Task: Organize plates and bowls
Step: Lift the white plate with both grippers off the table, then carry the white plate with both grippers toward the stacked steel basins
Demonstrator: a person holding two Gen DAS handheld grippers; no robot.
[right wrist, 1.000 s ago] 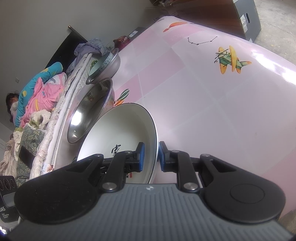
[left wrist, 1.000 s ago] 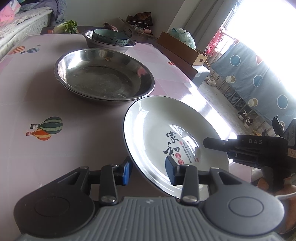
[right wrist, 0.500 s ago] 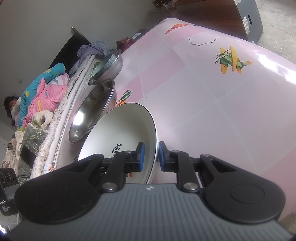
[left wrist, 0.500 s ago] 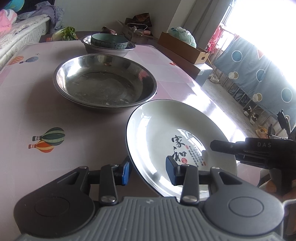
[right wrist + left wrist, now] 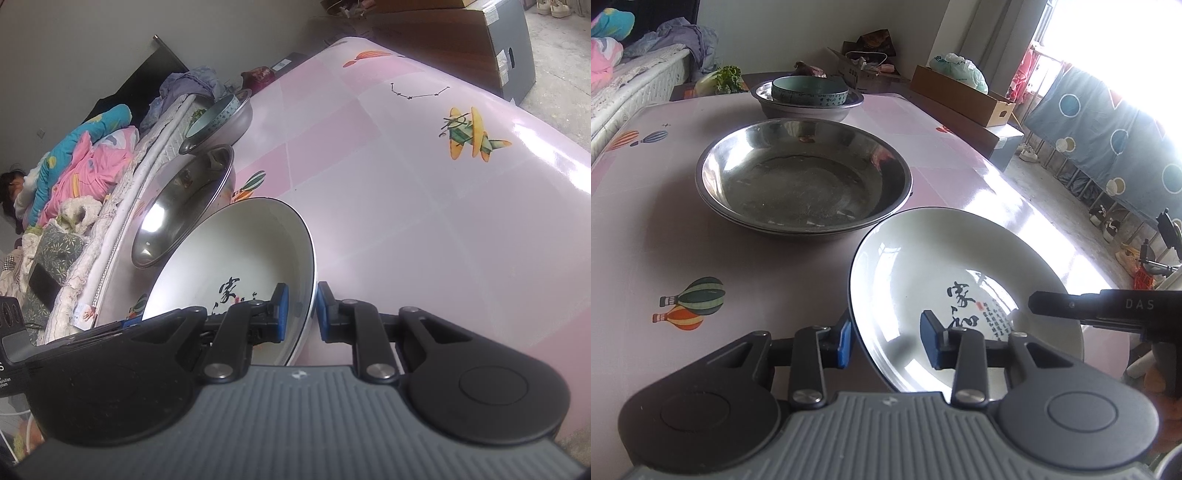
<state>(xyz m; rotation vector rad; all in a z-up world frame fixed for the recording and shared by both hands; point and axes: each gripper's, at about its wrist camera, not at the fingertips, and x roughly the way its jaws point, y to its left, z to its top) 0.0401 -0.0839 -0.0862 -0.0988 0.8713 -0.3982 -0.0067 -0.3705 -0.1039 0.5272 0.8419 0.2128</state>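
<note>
A white plate (image 5: 923,266) with a dark rim and black characters is tilted above the pink table (image 5: 665,221). My right gripper (image 5: 301,310) is shut on its rim, with one pad inside and one outside; it enters the left wrist view from the right (image 5: 1038,306). My left gripper (image 5: 886,341) straddles the plate's near left rim. Its jaws are closing, and the pads still stand apart from the wall. A wide steel basin (image 5: 803,184) sits just beyond the plate (image 5: 236,251). Farther back, a teal bowl (image 5: 809,90) rests inside a smaller steel bowl (image 5: 812,109).
A bed with bright bedding (image 5: 85,158) runs along one side of the table (image 5: 443,221), and a person (image 5: 9,188) lies on it. Cardboard boxes (image 5: 960,96) and a brown cabinet (image 5: 461,44) stand past the far edges. Leafy greens (image 5: 720,79) lie behind the bowls.
The left jaws have narrowed a little around the plate's rim, and the left view has turned slightly. The right gripper holds the plate as before.
</note>
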